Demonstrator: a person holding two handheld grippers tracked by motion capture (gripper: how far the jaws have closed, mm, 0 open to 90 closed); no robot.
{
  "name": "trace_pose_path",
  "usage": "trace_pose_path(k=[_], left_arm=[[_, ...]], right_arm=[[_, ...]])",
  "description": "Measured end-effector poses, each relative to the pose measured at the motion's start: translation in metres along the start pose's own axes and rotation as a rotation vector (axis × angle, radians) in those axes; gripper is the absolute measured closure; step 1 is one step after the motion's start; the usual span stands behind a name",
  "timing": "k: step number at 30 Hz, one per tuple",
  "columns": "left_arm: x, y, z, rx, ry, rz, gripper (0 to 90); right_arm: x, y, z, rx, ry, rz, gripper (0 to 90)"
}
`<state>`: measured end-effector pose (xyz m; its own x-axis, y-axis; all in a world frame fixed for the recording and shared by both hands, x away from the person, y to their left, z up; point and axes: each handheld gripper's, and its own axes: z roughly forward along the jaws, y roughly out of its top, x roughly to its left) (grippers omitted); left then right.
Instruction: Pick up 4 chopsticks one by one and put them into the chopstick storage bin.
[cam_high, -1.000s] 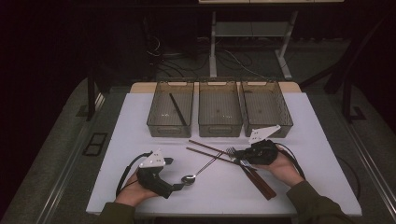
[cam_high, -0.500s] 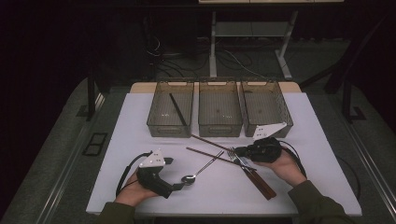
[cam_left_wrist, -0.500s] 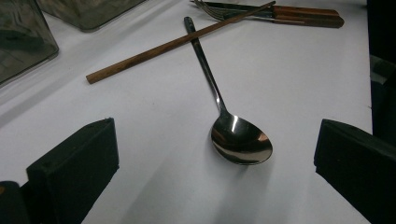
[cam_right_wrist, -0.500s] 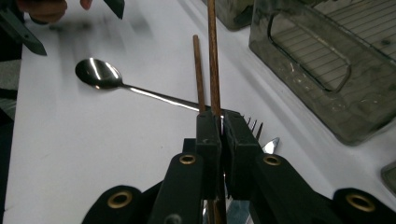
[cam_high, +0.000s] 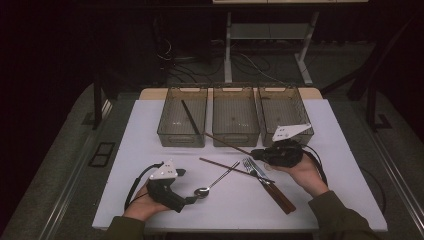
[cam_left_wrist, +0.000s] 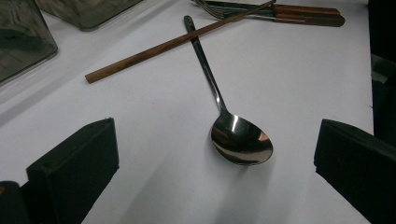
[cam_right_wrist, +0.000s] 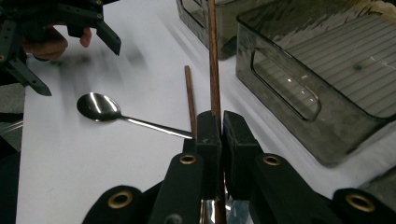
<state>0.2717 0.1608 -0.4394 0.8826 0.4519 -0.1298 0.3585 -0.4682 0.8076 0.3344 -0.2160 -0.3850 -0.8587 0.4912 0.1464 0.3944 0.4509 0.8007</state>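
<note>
The right gripper (cam_right_wrist: 218, 122) has its jaws clenched on a wooden chopstick (cam_right_wrist: 213, 51), which runs up from between them toward the bins. In the high view this chopstick (cam_high: 227, 142) is lifted near the middle bin (cam_high: 235, 116). A second chopstick (cam_high: 222, 167) lies on the white table (cam_high: 345, 200), across the handle of the spoon (cam_high: 214, 183). The left gripper (cam_left_wrist: 217, 182) has its jaws released — wide apart — and the spoon's bowl (cam_left_wrist: 241, 141) lies on the table between them, not touched. A fork (cam_high: 251, 167) and a knife with a wooden handle (cam_high: 280, 196) lie close to the right hand (cam_high: 300, 172).
</note>
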Motion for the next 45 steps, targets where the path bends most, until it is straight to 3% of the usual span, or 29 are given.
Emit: trace_pose_path(k=[8,21,31,40,45], left_arm=[[-0.001,0.0,0.0,0.0,-0.001,-0.006,0.0],[-0.001,0.0,0.0,-0.01,0.001,-0.012,0.0],[-0.001,0.0,0.0,-0.022,-0.002,-0.023,0.0],[-0.002,0.0,0.0,-0.022,-0.007,-0.019,0.0],[-0.002,0.0,0.0,-0.024,-0.009,-0.019,0.0]], right_arm=[[0.0,0.014,0.012,0.019,0.001,0.019,85.9],[-0.006,0.042,0.032,0.023,-0.046,0.065,85.8],[-0.01,0.073,0.051,0.043,-0.087,0.066,85.8],[-0.016,0.091,0.07,0.059,-0.107,0.1,85.7],[-0.02,0.099,0.079,0.065,-0.121,0.094,85.7]])
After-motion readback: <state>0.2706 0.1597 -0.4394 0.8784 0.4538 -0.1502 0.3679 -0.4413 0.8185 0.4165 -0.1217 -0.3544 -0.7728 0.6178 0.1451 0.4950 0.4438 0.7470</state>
